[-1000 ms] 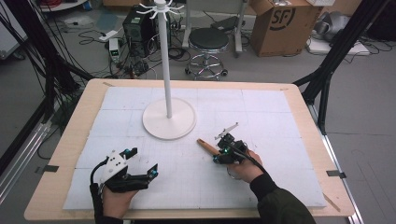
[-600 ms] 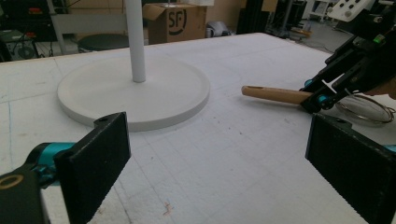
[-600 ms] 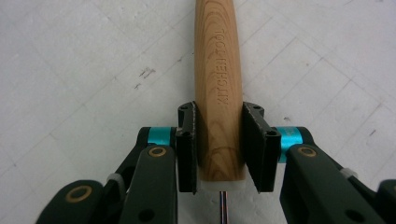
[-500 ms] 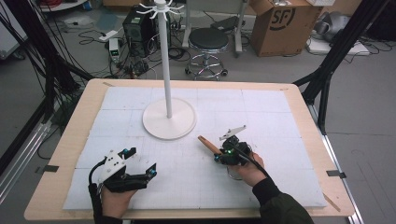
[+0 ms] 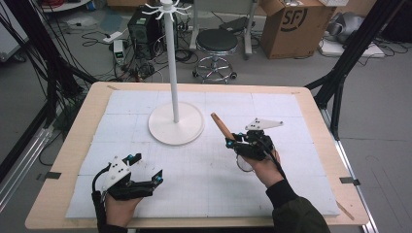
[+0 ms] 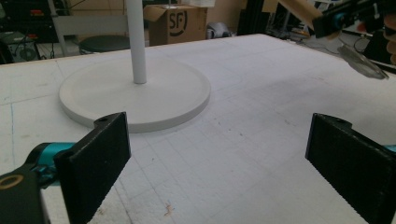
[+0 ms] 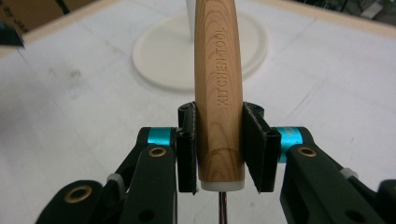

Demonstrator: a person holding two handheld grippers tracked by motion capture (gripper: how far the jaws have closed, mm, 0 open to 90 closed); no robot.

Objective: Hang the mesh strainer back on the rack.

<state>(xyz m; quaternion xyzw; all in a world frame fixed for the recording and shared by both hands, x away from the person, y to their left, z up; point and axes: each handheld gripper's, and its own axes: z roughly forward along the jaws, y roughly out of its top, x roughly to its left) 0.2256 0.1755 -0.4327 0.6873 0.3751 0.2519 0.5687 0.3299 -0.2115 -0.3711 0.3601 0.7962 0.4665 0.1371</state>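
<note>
Two handheld grippers are over the counter here, one in each of the person's hands. Over on the left, the left gripper sits low near the front edge above the white mat, and its jaws are spread wide with nothing between them; in the left gripper view you can see bare mat between the two black pads. Moving toward the middle, there's a white stand with a round flat base on the mat and a tall thin pole going up to a ring of little hooks at the top. Just right of that base is the right gripper, lifted off the mat, with its jaws clamped on a wooden handle stamped "KITCHEN TOOL". The handle pokes up and away toward the stand, tilted, with its tip close to the base's rim but not touching it. Something glassy or metallic, the tool's other end, hangs below the right hand; can't really tell what it is. Behind the counter there's a black stool and, further right, a cardboard box on the floor.
</note>
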